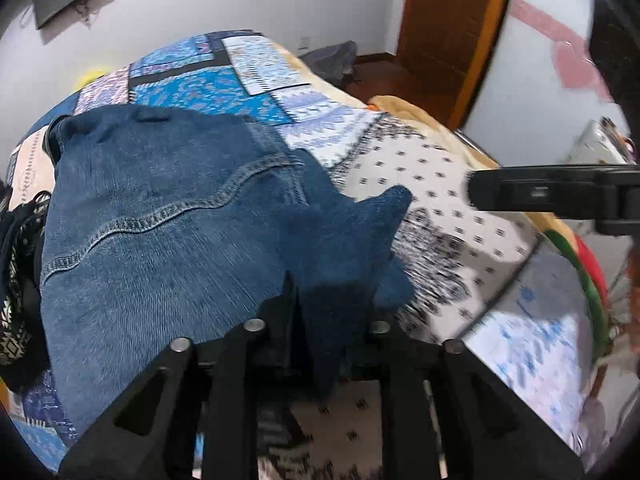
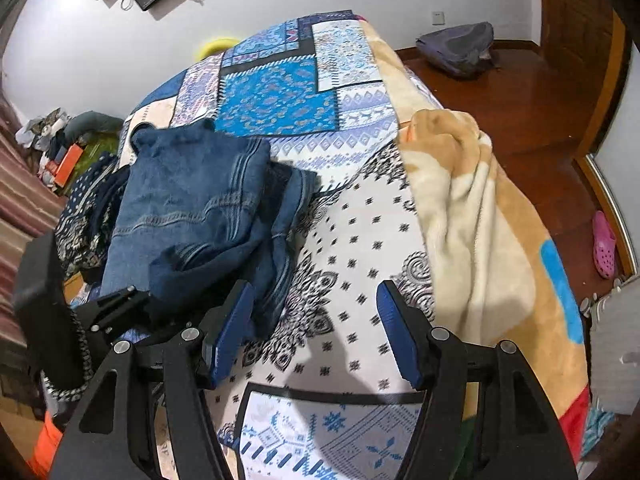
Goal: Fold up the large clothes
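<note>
Patchwork bedspread point(image 2: 280, 96); left tongs point(image 1: 320, 320) clamp jeans point(image 1: 160, 220); right tongs point(image 2: 316, 320) apart.

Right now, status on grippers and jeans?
Left gripper shut on jeans. Right gripper open, empty, over the bedspread. Nothing blocking.

Bed point(image 2: 360, 232) under patchwork quilt; on it blue jeans point(image 2: 188, 208), beige blanket point(image 2: 472, 216), dark patterned clothes point(image 2: 88, 200).

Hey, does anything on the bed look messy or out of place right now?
Yes. The jeans are only roughly folded: one denim end lies bunched, pinched in the left gripper. The beige blanket is rumpled along the bed's right side. The right gripper is open, empty.
</note>
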Tool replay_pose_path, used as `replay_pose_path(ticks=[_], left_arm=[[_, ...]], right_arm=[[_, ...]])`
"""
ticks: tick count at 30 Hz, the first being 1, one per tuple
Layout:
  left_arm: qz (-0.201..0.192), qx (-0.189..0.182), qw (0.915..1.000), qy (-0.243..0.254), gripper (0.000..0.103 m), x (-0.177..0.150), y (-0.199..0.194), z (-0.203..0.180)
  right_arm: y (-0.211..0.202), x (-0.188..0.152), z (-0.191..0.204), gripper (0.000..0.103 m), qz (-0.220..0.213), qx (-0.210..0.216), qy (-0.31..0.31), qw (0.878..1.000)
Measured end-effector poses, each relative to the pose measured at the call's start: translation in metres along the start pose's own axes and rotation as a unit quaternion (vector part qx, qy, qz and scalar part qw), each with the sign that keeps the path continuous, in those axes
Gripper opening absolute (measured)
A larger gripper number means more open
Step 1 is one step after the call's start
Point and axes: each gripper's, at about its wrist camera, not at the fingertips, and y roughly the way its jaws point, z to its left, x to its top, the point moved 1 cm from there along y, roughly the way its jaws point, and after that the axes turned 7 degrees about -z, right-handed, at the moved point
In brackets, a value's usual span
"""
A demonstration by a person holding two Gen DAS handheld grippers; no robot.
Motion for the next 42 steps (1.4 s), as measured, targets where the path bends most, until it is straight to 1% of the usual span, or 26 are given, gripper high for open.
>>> replay_pose_path(ticks=[2,3,4,5,6,8,10,12,13,14,15,16,17,18,19,20,22,26,28,30,33,36,39,42], left_arm=[[0.0,-0.016,0.9999,0.002,0.026,-0.001,-0.015,0.003],[-0.001,-0.016,0.9999,0.002,0.035,-0.002,-0.021,0.003],[-0.008,-0.01,0.9999,0.003,0.046,-0.001,-0.029,0.006],[-0.017,0.0,0.9999,0.003,0.05,0.0,-0.038,0.009],[-0.032,0.018,0.9993,0.002,0.053,-0.001,-0.05,0.015],[-0.047,0.033,0.9983,-0.006,0.053,-0.003,-0.067,0.026],[-0.051,0.039,0.9977,-0.019,0.053,-0.006,-0.079,0.042],[-0.054,0.067,0.996,-0.025,0.054,-0.009,-0.085,0.061],[-0.054,0.097,0.9936,-0.024,0.055,-0.013,-0.085,0.073],[-0.05,0.119,0.9913,-0.025,0.055,-0.016,-0.083,0.083],[-0.037,0.143,0.9884,-0.036,0.055,-0.022,-0.081,0.098],[-0.028,0.148,0.9875,-0.049,0.055,-0.027,-0.078,0.108],[-0.017,0.14,0.9878,-0.066,0.055,-0.035,-0.074,0.12],[-0.013,0.129,0.9886,-0.077,0.059,-0.04,-0.073,0.126],[-0.008,0.117,0.9887,-0.094,0.063,-0.048,-0.067,0.132],[-0.005,0.112,0.988,-0.106,0.064,-0.054,-0.063,0.137],[-0.006,0.11,0.9878,-0.11,0.066,-0.059,-0.063,0.139],[-0.005,0.115,0.9889,-0.094,0.066,-0.053,-0.07,0.137],[-0.01,0.112,0.9895,-0.091,0.065,-0.048,-0.075,0.137],[-0.022,0.115,0.9889,-0.092,0.066,-0.04,-0.083,0.139],[-0.034,0.114,0.9868,-0.109,0.066,-0.029,-0.089,0.154],[-0.033,0.112,0.9843,-0.133,0.066,-0.021,-0.083,0.172],[-0.016,0.076,0.9833,-0.165,0.066,-0.017,-0.067,0.19],[0.01,0.034,0.9776,-0.207,0.066,-0.019,-0.048,0.207]], right_arm=[[0.003,0.001,0.009,0.06,0.0,0.01,-0.006,1.0],[0.003,0.002,0.012,0.06,0.0,0.015,-0.011,1.0],[0.001,0.002,0.017,0.06,-0.003,0.023,-0.017,1.0],[0.001,0.003,0.024,0.06,-0.007,0.028,-0.022,0.999],[0.002,0.005,0.031,0.06,-0.011,0.032,-0.029,0.999],[0.004,0.005,0.04,0.06,-0.014,0.044,-0.042,0.998],[0.012,0.005,0.052,0.06,-0.011,0.05,-0.055,0.997],[0.023,0.002,0.063,0.06,-0.003,0.052,-0.069,0.996],[0.031,-0.001,0.068,0.06,0.006,0.051,-0.081,0.995],[0.039,-0.004,0.071,0.06,0.016,0.046,-0.091,0.995],[0.049,-0.01,0.072,0.06,0.03,0.037,-0.1,0.994],[0.054,-0.014,0.071,0.06,0.038,0.031,-0.104,0.993],[0.061,-0.02,0.068,0.06,0.048,0.022,-0.108,0.993],[0.066,-0.024,0.064,0.061,0.056,0.018,-0.107,0.993],[0.07,-0.029,0.057,0.067,0.061,0.023,-0.098,0.993],[0.071,-0.032,0.049,0.077,0.061,0.025,-0.081,0.995],[0.067,-0.034,0.04,0.077,0.055,0.027,-0.063,0.996],[0.061,-0.03,0.043,0.077,0.062,0.02,-0.071,0.995],[0.058,-0.023,0.048,0.077,0.063,0.021,-0.076,0.995],[0.053,-0.013,0.051,0.077,0.053,0.028,-0.077,0.995],[0.054,0.0,0.058,0.077,0.039,0.025,-0.082,0.996],[0.066,0.012,0.066,0.077,0.041,0.029,-0.092,0.994],[0.088,0.018,0.064,0.077,0.063,0.043,-0.076,0.994],[0.107,0.017,0.048,0.077,0.088,0.046,-0.034,0.994]])
